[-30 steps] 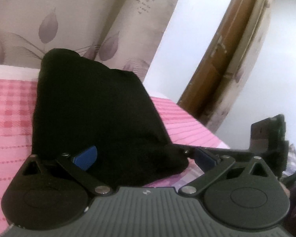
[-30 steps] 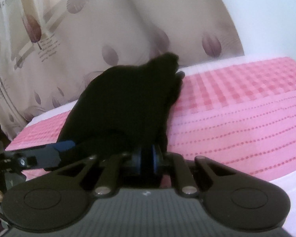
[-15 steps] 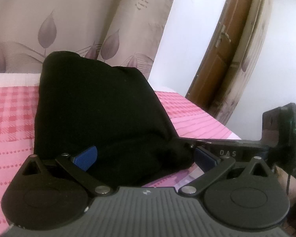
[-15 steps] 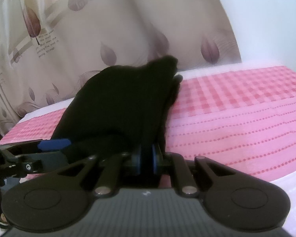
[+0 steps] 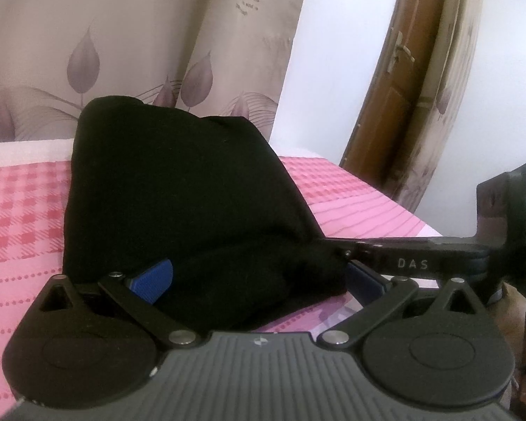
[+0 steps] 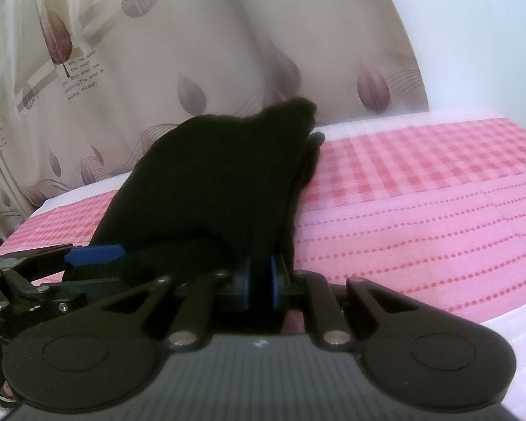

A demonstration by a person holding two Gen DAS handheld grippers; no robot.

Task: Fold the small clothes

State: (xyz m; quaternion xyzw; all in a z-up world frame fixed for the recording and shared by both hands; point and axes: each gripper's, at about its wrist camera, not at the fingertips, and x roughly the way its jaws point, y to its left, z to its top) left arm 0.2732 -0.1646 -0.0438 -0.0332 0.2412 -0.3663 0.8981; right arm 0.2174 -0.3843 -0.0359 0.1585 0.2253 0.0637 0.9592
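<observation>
A black garment (image 5: 179,189) lies heaped on the pink bedcover (image 5: 21,217), its far end raised toward the curtain. My left gripper (image 5: 256,275) stands open, and the garment's near edge lies bunched between its wide-apart blue pads (image 5: 152,275) without being pressed. My right gripper (image 5: 336,247) reaches in from the right and pinches the garment's near right corner. In the right wrist view the garment (image 6: 210,182) runs away from my right gripper (image 6: 259,280), whose blue pads are shut on a fold of it. My left gripper's blue pad (image 6: 94,255) shows at the left.
A leaf-print curtain (image 6: 193,52) hangs close behind the bed. A brown door (image 5: 385,105) stands at the right of the left wrist view. The pink bedcover (image 6: 420,193) stretches to the right, with the white bed edge (image 6: 491,329) in front.
The left wrist view has rolled slightly, bringing more of the door and the right gripper's body into sight. The garment and both grippers' jaws look the same.
</observation>
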